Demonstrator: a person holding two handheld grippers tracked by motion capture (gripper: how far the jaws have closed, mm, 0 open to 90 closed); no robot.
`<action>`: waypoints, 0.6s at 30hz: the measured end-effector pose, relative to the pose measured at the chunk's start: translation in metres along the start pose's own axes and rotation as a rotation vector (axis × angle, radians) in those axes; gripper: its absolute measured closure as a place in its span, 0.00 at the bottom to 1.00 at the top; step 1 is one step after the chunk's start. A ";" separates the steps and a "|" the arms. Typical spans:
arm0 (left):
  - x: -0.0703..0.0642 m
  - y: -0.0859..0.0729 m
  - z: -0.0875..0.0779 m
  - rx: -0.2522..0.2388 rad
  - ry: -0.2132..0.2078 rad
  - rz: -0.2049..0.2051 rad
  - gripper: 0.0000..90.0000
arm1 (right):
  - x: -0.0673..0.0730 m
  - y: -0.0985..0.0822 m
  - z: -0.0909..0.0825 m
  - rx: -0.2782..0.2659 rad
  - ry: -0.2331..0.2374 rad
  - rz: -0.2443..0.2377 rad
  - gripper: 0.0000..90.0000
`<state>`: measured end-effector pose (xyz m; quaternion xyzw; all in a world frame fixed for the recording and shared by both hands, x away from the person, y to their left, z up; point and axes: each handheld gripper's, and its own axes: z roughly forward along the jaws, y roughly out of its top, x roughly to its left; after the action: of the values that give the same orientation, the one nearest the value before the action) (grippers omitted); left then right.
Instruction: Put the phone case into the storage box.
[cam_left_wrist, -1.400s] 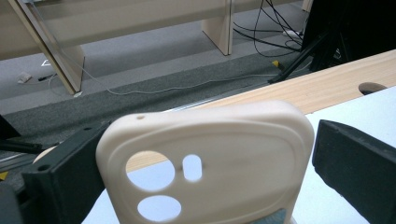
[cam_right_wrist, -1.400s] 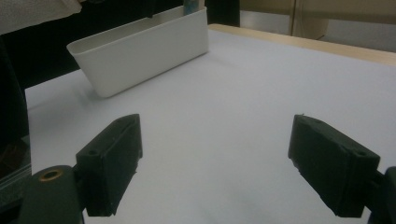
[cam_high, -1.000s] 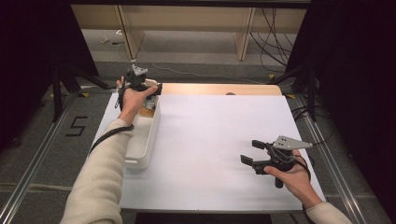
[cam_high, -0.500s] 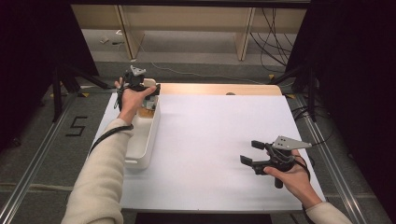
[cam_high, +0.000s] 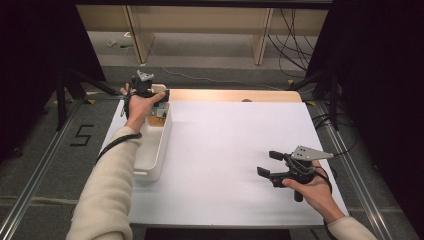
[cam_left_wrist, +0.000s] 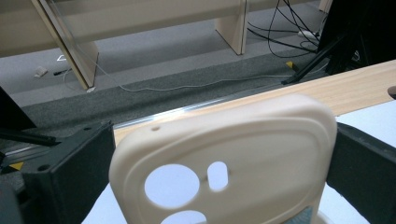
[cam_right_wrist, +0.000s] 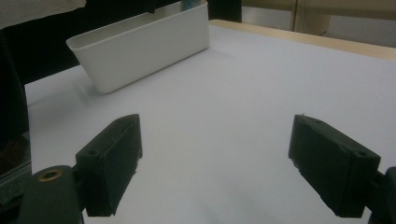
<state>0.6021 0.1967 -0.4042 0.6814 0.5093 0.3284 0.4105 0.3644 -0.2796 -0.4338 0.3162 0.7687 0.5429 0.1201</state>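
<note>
The left gripper (cam_high: 150, 96) hangs over the far end of the white bin (cam_high: 159, 145), its 2 black jaws pressed against the 2 long edges of a cream phone case (cam_left_wrist: 219, 158), which stands upright between them; the case fills the whole gap from pad to pad, its back towards the camera, with 2 round camera cut-outs and 1 small slot low between the jaws; no brand or lettering can be read on it. In the left gripper view a strip of pale wooden table edge (cam_left_wrist: 355, 86) runs just past the top of the case.

The right gripper (cam_high: 272, 164) rests low over the white table sheet (cam_high: 225, 150), well apart from the bin; its jaws stand wide and nothing lies between them, only bare sheet. In the right gripper view the bin lies well beyond the left pad.

On the floor, out past the left gripper's hand, a black "5" (cam_high: 81, 135) is marked; it is the only legible writing.
</note>
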 end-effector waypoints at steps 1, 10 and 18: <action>0.000 0.001 0.000 -0.004 0.001 0.002 0.00 | 0.000 0.000 0.000 0.001 -0.001 0.000 0.20; -0.002 0.009 -0.003 -0.028 0.010 0.024 0.00 | 0.000 0.000 0.000 0.001 0.000 -0.001 0.20; -0.006 0.017 -0.009 -0.053 0.004 0.041 0.00 | 0.000 0.000 0.000 0.001 -0.001 0.000 0.20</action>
<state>0.5997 0.1910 -0.3853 0.6798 0.4872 0.3514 0.4206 0.3643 -0.2795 -0.4338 0.3163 0.7691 0.5422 0.1202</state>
